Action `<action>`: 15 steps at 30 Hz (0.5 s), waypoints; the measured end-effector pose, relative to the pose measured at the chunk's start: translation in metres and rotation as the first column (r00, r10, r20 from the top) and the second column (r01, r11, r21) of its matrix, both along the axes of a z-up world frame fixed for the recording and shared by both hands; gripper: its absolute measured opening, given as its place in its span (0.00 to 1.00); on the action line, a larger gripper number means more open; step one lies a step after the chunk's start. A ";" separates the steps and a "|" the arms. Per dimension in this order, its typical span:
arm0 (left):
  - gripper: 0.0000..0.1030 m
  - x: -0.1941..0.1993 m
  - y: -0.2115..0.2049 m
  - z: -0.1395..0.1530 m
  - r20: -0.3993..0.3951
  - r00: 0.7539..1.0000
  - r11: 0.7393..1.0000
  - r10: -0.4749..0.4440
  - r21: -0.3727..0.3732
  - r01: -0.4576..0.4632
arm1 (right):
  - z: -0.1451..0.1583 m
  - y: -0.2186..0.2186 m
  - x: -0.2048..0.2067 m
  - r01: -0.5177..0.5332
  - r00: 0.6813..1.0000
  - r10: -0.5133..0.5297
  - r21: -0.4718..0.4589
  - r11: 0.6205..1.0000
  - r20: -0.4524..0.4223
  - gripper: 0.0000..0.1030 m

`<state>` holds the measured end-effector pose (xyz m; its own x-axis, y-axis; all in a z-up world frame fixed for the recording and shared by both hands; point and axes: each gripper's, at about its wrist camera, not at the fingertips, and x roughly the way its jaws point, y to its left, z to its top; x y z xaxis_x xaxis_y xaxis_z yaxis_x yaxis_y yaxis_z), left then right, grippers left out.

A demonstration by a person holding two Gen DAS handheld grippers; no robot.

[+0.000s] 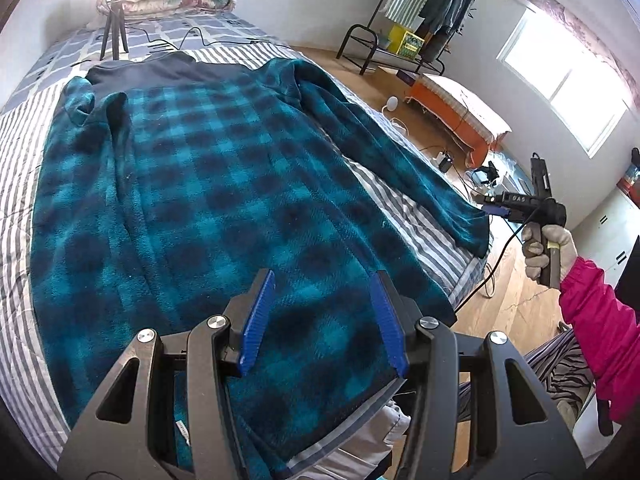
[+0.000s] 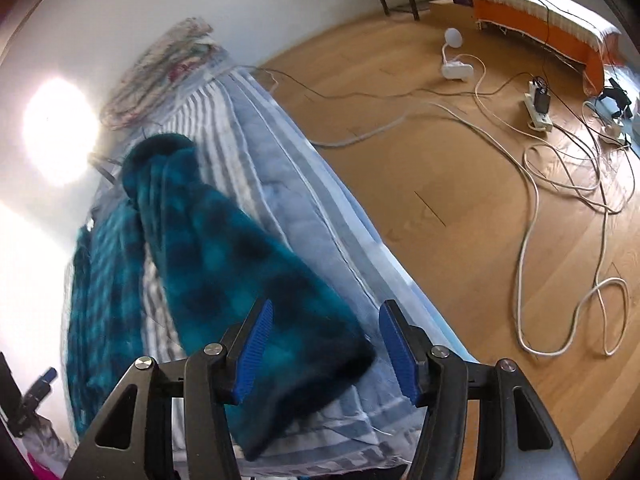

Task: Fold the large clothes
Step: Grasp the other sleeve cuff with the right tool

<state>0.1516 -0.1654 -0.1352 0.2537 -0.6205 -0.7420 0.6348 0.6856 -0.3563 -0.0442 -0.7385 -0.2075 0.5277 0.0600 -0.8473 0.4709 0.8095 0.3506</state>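
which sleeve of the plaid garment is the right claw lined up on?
The outstretched sleeve along the bed's floor-side edge; its cuff lies between the right claw's open pads. The other sleeve lies folded in by the collar, far side.

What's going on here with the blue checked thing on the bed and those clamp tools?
A person is about to fold a large teal plaid fleece garment spread flat on a striped bed. Each hand carries a two-finger clamp tool. The left gripper hangs open above the garment's near hem, touching nothing. The right gripper is open over the cuff of the sleeve lying along the bed's edge, not yet gripping it. No fold has been made.
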 end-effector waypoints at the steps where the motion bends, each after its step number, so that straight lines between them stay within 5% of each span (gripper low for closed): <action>1: 0.50 0.000 -0.001 0.000 0.000 1.000 1.000 -0.002 -0.001 0.002 | -0.003 -0.001 -0.001 0.000 1.000 0.000 -0.006 1.000 -0.013 0.56; 6: 0.50 -0.003 -0.011 0.003 0.013 1.000 1.000 -0.025 -0.001 0.025 | -0.010 0.002 -0.005 -0.009 0.999 0.009 0.001 1.000 -0.042 0.10; 11: 0.50 -0.005 -0.014 0.002 0.015 0.999 0.999 -0.033 0.005 0.033 | 0.016 0.010 -0.015 0.013 0.999 -0.013 -0.021 1.000 0.033 0.04; 15: 0.50 -0.004 -0.011 0.003 0.008 1.000 1.000 -0.023 -0.008 0.023 | 0.059 0.019 -0.030 0.031 0.982 -0.035 0.029 0.999 0.184 0.04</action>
<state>0.1478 -0.1767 -0.1320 0.2454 -0.6325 -0.7347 0.6535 0.6677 -0.3566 -0.0746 -0.7192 -0.1485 0.6766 0.0609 -0.7338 0.4226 0.7839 0.4548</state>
